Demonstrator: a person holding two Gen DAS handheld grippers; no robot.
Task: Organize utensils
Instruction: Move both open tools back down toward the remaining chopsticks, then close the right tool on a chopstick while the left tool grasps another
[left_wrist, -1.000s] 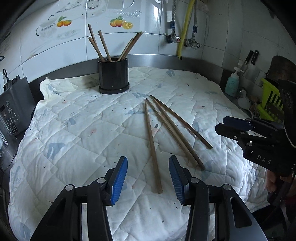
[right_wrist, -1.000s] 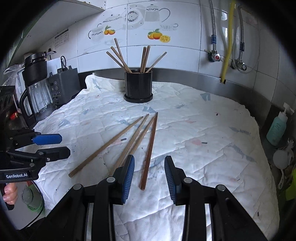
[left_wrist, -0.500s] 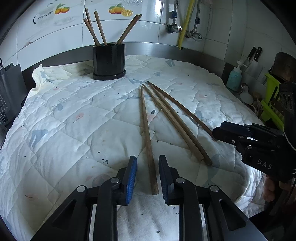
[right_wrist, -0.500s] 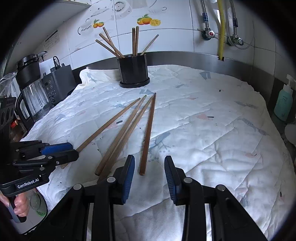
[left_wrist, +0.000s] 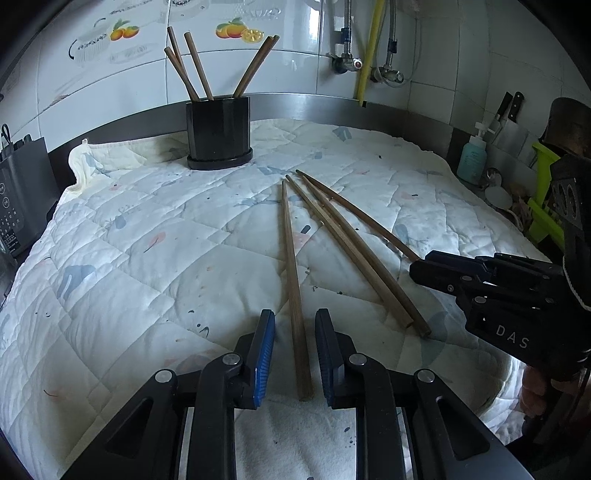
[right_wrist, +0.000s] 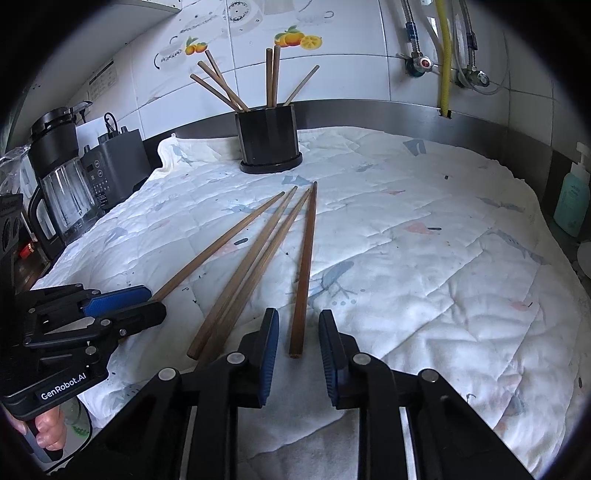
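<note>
Several brown chopsticks lie fanned on a white quilted cloth (left_wrist: 147, 258). My left gripper (left_wrist: 293, 317) straddles the near end of the leftmost chopstick (left_wrist: 291, 258); its blue pads stand narrow, with small gaps beside the stick. My right gripper (right_wrist: 297, 317) straddles the near end of the rightmost chopstick (right_wrist: 306, 258), and its jaws are closing without touching it. Two more chopsticks (right_wrist: 255, 258) lie between those. Each gripper shows in the other view: the left gripper (right_wrist: 149, 299) at the left, the right gripper (left_wrist: 415, 267) at the right. A black holder (left_wrist: 218, 133) with several chopsticks stands at the back.
A blender (right_wrist: 59, 184) and a dark appliance (right_wrist: 114, 166) stand off the cloth's left edge. A teal soap bottle (left_wrist: 471, 158), knives (left_wrist: 511, 107) and a green rack (left_wrist: 543, 206) crowd the right side. Pipes (left_wrist: 369, 48) run down the tiled wall.
Both grippers have sunk toward the cloth. The left jaws narrowed around the leftmost chopstick's end, then held. The right jaws narrowed in the last half second.
</note>
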